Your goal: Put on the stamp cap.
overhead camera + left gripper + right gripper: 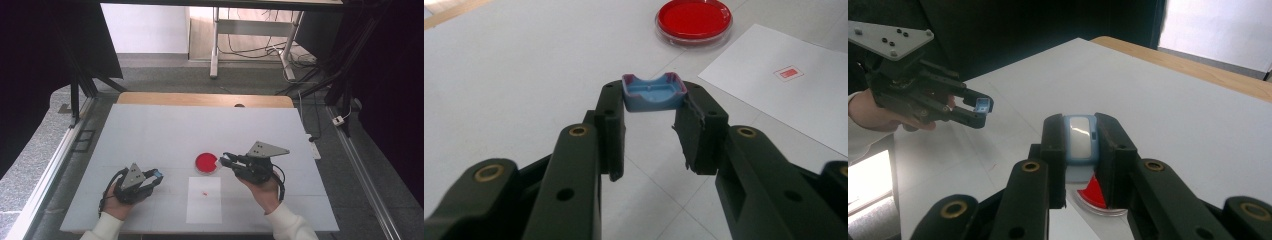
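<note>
Two grippers: each one is held in a hand, above a white table (150, 130).
Left gripper (651, 102): at 7 o'clock of the table in the high view; its jaws are closed on a small blue cap (653, 92), pinched at the very tips, hollow side up.
Right gripper (1079, 140): at 4 o'clock of the table; its jaws are closed on a small pale blue piece with white top (1080, 136).
Red dish (206, 163): round and shallow, near the table centre, just at 9 o'clock of the right gripper tips; in the right gripper view it lies directly under the jaws.
White sheet (204, 200): at 6 o'clock of the dish, with a small red mark (204, 193).
Left hand (119, 202): white sleeve, comes in from the bottom edge.
</note>
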`<state>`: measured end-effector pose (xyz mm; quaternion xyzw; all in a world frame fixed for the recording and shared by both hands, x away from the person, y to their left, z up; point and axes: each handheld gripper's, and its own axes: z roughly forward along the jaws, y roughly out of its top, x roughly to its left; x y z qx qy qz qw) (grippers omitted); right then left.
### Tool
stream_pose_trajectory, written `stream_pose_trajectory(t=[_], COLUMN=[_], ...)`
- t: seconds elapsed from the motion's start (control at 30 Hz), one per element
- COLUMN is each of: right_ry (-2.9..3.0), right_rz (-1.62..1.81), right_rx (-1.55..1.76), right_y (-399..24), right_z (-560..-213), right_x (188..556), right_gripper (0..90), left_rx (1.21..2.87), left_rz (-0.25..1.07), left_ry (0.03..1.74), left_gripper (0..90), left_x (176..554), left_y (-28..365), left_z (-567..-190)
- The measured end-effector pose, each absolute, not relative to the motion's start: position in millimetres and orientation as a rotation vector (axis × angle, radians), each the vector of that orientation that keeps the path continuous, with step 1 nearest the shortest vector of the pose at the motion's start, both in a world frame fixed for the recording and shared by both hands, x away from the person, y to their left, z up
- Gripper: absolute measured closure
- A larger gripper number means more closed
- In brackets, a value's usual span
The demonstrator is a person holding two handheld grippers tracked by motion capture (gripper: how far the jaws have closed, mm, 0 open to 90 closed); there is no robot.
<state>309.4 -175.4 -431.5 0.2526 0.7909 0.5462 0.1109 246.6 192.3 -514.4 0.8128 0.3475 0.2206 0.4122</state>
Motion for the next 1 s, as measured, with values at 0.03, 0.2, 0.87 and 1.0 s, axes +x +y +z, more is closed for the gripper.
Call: stream_pose_trajectory(t=[0.03,0.2,0.87,1.0], right_ry=[2.323,2.32,2.327,2.333], right_rz=[1.605,1.609,1.617,1.616], right_rx=[0.744,0.745,0.746,0.742], right_y=[-175.6,-175.5,-172.1,-171.0], right_z=[-431.5,-430.8,-433.0,-433.1], right_x=[309.5,308.9,308.3,307.7], right_gripper=[75.1,75.0,75.0,75.0], left_rx=[2.041,2.044,2.054,2.064], left_rz=[0.556,0.559,0.537,0.526], left_ry=[0.873,0.859,0.796,0.777], left_gripper=[64.6,64.6,64.5,64.5], left_x=[246.4,246.1,248.0,248.9], left_y=[191.7,188.6,165.0,158.7], left_z=[-514.2,-512.8,-508.5,-508.3])
